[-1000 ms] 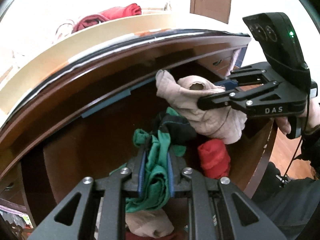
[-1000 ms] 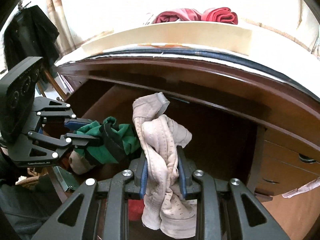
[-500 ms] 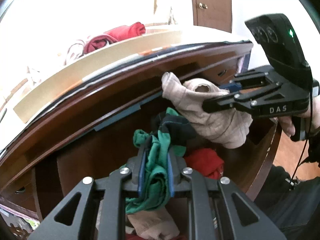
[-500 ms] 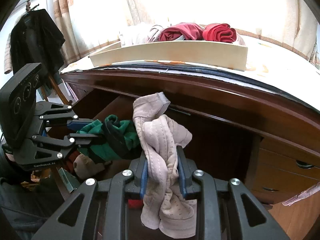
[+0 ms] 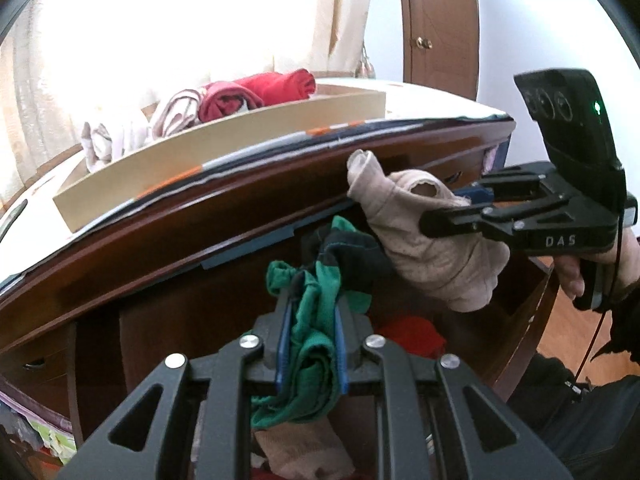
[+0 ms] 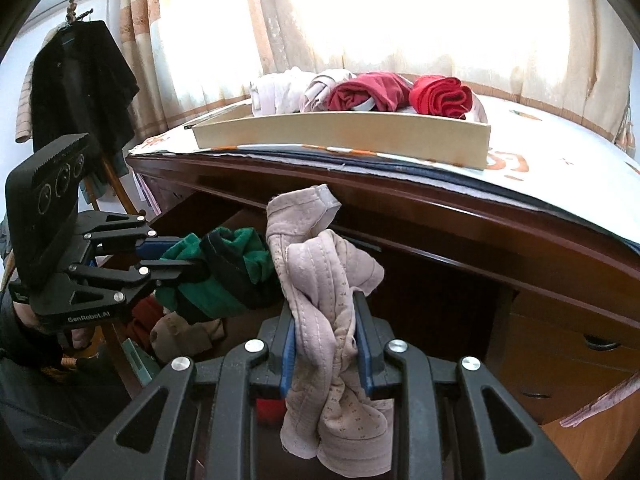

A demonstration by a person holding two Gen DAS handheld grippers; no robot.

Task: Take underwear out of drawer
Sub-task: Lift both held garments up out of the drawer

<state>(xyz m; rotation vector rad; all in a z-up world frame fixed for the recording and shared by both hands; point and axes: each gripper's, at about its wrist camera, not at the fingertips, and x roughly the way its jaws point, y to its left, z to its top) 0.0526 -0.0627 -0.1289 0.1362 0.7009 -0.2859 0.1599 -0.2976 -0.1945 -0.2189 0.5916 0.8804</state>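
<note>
Between my left tongs, clamped tight: green-and-black underwear, lifted above the open drawer. Right tongs pinch a beige pair, also clear of the drawer. Both look extracted. Left to do, I judge: drop them somewhere, likely the tray on the bench top, which already holds rolled garments. More remains below: a red piece and another beige one.
</note>
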